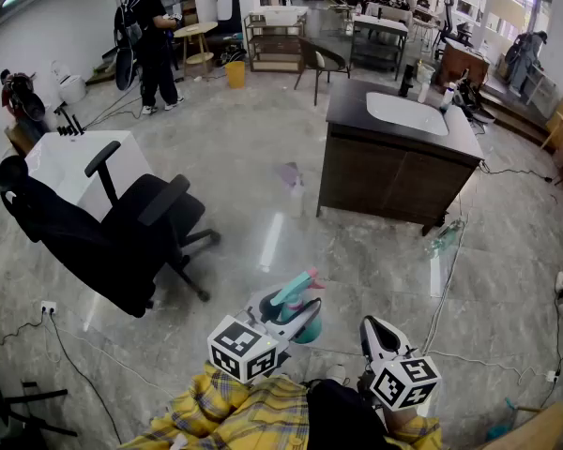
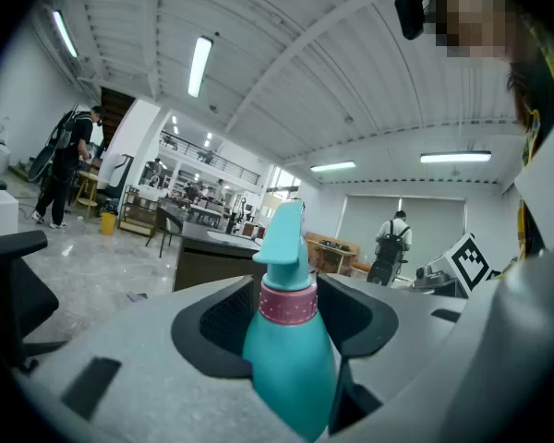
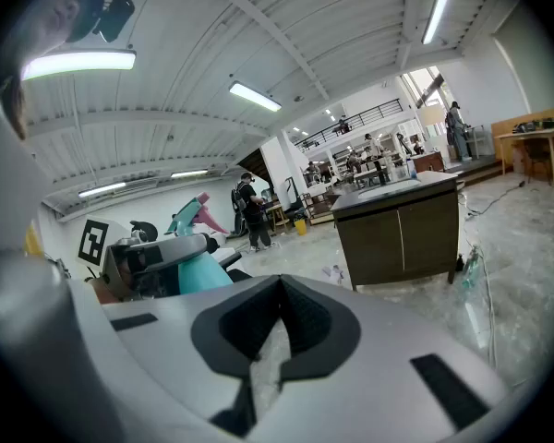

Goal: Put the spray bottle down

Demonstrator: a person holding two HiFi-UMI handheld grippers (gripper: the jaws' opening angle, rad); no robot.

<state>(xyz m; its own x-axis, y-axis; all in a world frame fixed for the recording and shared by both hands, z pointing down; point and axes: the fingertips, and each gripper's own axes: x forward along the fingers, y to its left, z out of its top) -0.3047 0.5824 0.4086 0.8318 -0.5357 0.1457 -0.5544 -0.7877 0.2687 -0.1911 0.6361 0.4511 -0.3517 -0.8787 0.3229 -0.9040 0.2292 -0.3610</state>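
Marbled grey floor below, dark cabinet ahead. Clamped at shoulder between left gripper pads: teal spray bottle, pink collar, held above floor. Right gripper closed, empty, alongside. Only print: square black-and-white markers on cube.

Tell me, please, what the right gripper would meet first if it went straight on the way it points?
Probably the bare floor: nothing stands close ahead of the right gripper. The dark cabinet sits right of that line, though depth is unclear.
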